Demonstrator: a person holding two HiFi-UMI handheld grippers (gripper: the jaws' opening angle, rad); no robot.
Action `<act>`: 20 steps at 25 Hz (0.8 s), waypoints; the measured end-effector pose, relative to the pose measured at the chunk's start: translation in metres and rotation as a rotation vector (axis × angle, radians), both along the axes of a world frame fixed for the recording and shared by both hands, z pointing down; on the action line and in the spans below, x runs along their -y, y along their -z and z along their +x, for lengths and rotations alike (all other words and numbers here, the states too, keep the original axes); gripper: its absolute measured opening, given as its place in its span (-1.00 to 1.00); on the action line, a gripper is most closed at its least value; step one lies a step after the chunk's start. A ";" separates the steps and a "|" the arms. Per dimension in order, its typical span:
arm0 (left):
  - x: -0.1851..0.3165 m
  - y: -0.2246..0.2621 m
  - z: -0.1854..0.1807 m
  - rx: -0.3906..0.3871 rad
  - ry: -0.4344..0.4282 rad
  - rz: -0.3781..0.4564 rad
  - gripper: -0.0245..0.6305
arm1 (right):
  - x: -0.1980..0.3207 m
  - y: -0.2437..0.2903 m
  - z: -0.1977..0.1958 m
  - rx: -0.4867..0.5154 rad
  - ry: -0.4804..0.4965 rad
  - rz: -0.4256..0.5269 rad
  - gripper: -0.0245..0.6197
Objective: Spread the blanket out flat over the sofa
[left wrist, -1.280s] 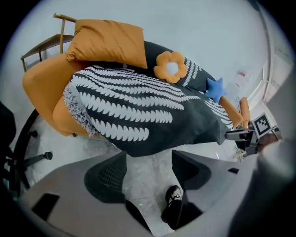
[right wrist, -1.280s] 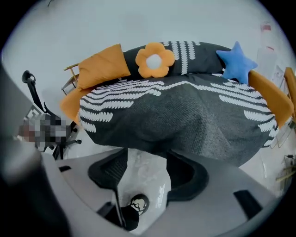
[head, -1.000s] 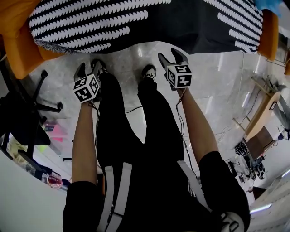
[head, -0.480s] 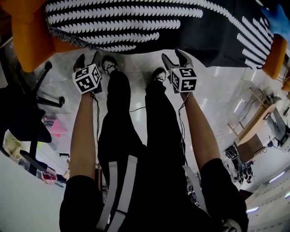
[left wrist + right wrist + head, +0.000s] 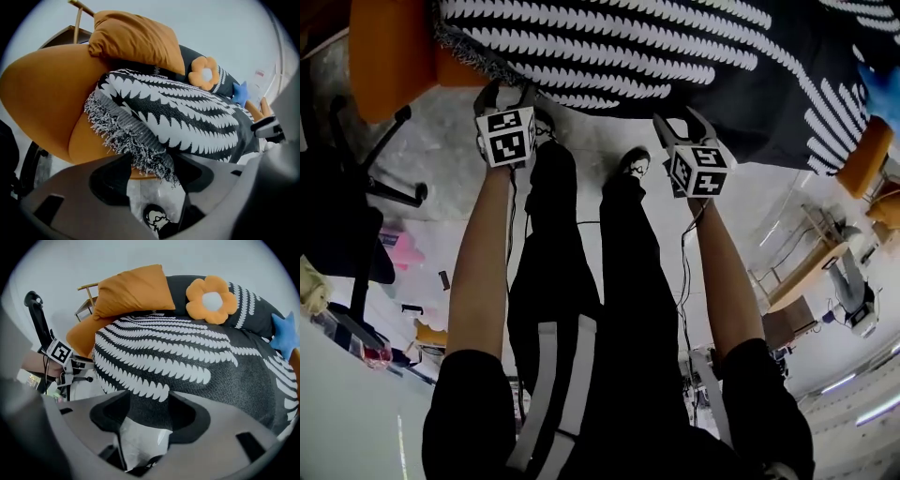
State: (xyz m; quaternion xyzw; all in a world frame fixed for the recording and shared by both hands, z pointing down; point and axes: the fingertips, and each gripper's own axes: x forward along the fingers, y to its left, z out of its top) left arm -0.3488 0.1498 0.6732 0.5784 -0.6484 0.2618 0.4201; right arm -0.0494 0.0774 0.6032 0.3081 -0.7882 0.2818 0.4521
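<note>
Seen steeply from above in the head view, a person in black trousers (image 5: 572,272) stood on a pale glossy floor (image 5: 441,159) facing a rounded orange upholstered sofa (image 5: 389,56), both arms stretched forward with 1 gripper in each hand. A black knitted blanket with rows of white leaf-shaped stripes (image 5: 675,47) lay across the sofa's seat. Its front edge hung over the front, and a ragged grey-white fringe (image 5: 126,136) ran along its left side edge. The left gripper (image 5: 506,94) was at that fringed front corner. In the left gripper view its 2 jaws stood wide apart, with the fringe dangling between them and neither pad pressing on it. The right gripper (image 5: 682,122) was further right along the same front edge. In the right gripper view its jaws were apart too, though they had just been closing a little, and the blanket's dark hem hung between them unpinched. Each gripper carried a cube with black-and-white square markers (image 5: 508,136). At the back of the sofa a plump orange rectangular cushion (image 5: 133,291) leaned at the left. An orange flower-shaped cushion with a white centre (image 5: 212,300) sat to its right, and a blue star-shaped cushion (image 5: 286,333) showed at the far right. A black wheeled office chair (image 5: 356,216) stood on the floor near the sofa's left end.
</note>
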 end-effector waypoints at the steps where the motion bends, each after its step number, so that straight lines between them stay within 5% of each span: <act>1: 0.003 -0.003 0.003 -0.009 -0.005 0.003 -0.04 | 0.001 0.000 -0.003 0.000 -0.001 -0.002 -0.10; 8: 0.007 -0.008 -0.001 -0.023 -0.020 0.005 -0.05 | 0.009 0.006 -0.026 -0.015 0.101 0.013 -0.12; 14: 0.000 -0.008 -0.002 -0.014 -0.073 -0.034 -0.60 | 0.015 0.011 -0.033 -0.011 0.082 0.021 -0.14; 20: 0.002 -0.012 0.002 -0.040 -0.064 -0.015 -0.78 | 0.003 0.008 -0.040 -0.008 0.106 0.015 -0.14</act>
